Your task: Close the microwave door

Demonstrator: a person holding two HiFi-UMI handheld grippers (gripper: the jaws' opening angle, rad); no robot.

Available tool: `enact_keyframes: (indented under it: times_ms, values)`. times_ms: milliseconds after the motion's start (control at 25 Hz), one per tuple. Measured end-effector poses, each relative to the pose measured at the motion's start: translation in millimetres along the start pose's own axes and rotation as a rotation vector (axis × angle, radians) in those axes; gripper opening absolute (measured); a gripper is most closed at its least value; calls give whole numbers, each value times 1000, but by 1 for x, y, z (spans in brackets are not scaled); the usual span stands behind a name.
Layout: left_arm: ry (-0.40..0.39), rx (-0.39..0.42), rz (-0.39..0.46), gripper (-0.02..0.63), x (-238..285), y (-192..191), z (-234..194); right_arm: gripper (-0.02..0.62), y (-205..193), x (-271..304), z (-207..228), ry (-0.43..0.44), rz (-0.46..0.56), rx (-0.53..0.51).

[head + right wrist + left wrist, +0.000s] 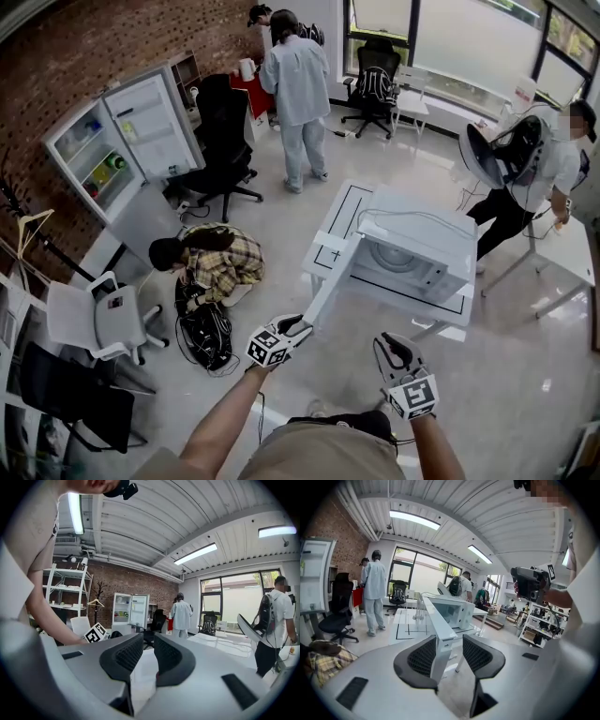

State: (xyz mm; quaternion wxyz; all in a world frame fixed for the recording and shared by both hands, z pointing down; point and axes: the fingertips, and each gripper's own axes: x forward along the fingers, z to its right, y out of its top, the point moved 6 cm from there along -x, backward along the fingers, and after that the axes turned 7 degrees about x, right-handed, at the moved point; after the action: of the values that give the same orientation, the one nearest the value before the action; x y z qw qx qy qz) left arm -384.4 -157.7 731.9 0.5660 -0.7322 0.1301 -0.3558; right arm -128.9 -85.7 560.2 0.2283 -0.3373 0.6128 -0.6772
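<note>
Microwave (pixel 422 253) on the white counter (pixel 330 217), right of centre in the head view. Door (pixel 330 281) swung wide open, reaching toward 7 o'clock from the oven, free edge down at the left gripper (pixel 298 328). In the left gripper view, jaws spread wide, door edge upright between them, hard by the 9 o'clock pad, clear gap to the 3 o'clock pad; no squeeze on it. Right gripper (pixel 394 345) at 3 o'clock of the left one, apart from counter and door, jaws only a narrow slit apart, nothing held.
</note>
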Motion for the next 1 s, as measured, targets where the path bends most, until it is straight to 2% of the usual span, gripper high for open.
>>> enact_keyframes:
  times_ms: [520, 1000]
  values:
    - [10, 15, -11, 169, 8, 4, 17, 67, -7, -14, 12, -14, 4, 11]
    - [43, 13, -43, 169, 37, 19, 42, 67, -8, -37, 62, 2, 3, 14]
